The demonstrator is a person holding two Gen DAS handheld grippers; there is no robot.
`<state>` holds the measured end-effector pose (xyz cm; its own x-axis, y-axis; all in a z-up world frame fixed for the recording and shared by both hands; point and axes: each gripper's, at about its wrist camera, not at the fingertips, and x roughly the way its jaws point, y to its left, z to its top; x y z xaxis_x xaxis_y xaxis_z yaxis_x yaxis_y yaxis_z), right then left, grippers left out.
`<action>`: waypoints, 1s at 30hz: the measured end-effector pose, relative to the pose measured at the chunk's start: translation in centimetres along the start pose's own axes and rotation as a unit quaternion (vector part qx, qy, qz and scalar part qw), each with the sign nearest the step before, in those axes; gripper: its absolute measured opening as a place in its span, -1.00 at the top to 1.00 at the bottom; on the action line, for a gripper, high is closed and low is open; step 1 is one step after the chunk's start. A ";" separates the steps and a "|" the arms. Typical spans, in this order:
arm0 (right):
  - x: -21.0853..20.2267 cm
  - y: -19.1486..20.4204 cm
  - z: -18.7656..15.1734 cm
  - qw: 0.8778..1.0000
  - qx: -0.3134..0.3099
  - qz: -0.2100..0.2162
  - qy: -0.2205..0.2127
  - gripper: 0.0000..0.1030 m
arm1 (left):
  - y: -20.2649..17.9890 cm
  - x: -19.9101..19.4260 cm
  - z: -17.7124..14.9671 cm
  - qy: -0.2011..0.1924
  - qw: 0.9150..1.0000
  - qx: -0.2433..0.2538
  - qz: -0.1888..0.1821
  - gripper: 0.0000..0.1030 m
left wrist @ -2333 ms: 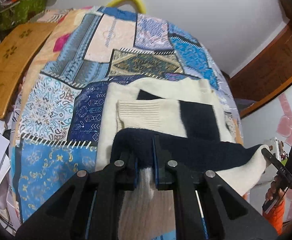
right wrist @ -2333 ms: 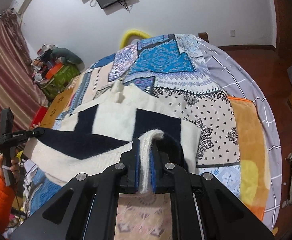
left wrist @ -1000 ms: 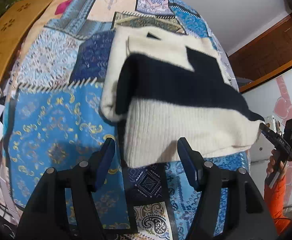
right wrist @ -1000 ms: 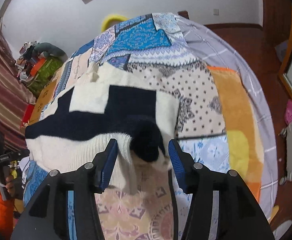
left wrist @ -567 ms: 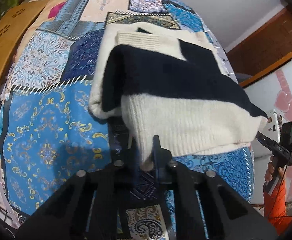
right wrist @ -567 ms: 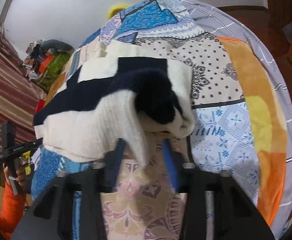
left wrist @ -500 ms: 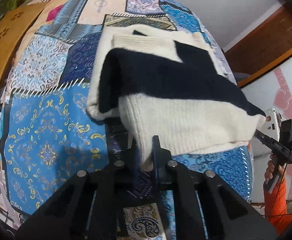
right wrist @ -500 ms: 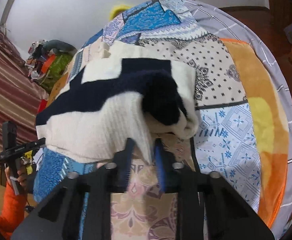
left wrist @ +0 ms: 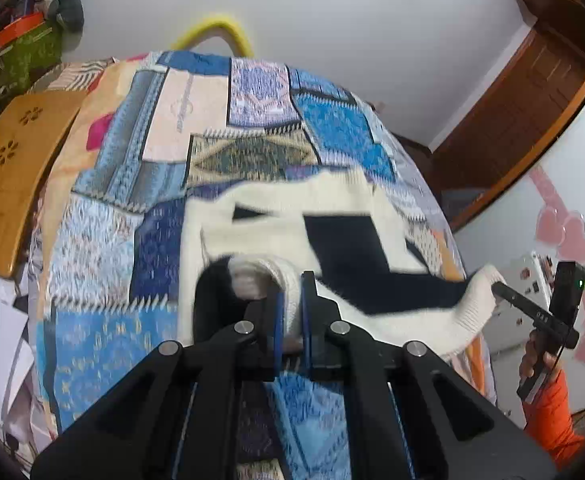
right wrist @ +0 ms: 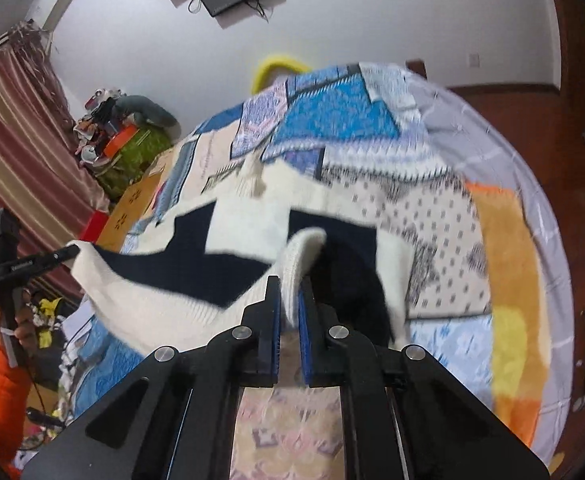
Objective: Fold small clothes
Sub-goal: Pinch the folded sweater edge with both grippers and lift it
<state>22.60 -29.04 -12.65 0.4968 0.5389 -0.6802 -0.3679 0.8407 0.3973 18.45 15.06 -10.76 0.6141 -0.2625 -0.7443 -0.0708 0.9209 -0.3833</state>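
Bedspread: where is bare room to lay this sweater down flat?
Bare bedspread lies right of the sweater, toward the orange blanket, and beyond it toward the wall. The left edge is crowded: a wooden board borders it.

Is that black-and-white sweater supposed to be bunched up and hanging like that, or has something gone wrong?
Nothing looks damaged. The sweater is mid-fold: the left gripper and right gripper each pinch a cream ribbed edge, so the near part sags between them, lifted off the patchwork bedspread. The far part lies on the bed. Both views are blurred.
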 end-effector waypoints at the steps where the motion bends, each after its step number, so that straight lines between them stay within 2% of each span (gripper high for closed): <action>1: 0.1 -0.1 0.5 1.000 -0.002 -0.003 -0.004 0.87 | 0.1 0.2 0.5 -0.002 1.000 -0.004 -0.001 0.87; 6: 1.2 -1.3 3.5 0.999 0.006 -0.024 -0.027 0.87 | 1.4 2.0 3.3 -0.009 0.999 -0.031 0.007 0.87; 12: 3.9 -3.6 5.9 0.998 0.031 -0.048 -0.027 0.87 | 3.8 5.4 5.5 0.006 0.998 -0.068 0.011 0.88; 18: 7.1 -5.1 6.6 0.997 0.045 -0.061 -0.003 0.87 | 5.3 9.2 6.0 0.033 0.996 -0.081 0.027 0.87; 24: 8.5 -5.7 6.7 0.997 0.046 -0.066 0.011 0.87 | 6.0 10.8 6.3 0.043 0.995 -0.079 0.033 0.87; 28: 8.1 -6.8 7.2 0.995 0.075 -0.066 0.001 0.85 | 6.5 11.2 6.6 0.050 0.994 -0.093 0.030 0.83; 30: 7.4 -7.0 7.5 0.994 0.080 -0.079 -0.011 0.83 | 6.5 11.2 6.8 0.057 0.994 -0.093 0.028 0.70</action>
<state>34.73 -30.58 -15.88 0.5560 0.3995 -0.7289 -0.1560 0.9115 0.3806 30.26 20.06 -17.88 0.5135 -0.2535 -0.8198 -0.2516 0.8689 -0.4263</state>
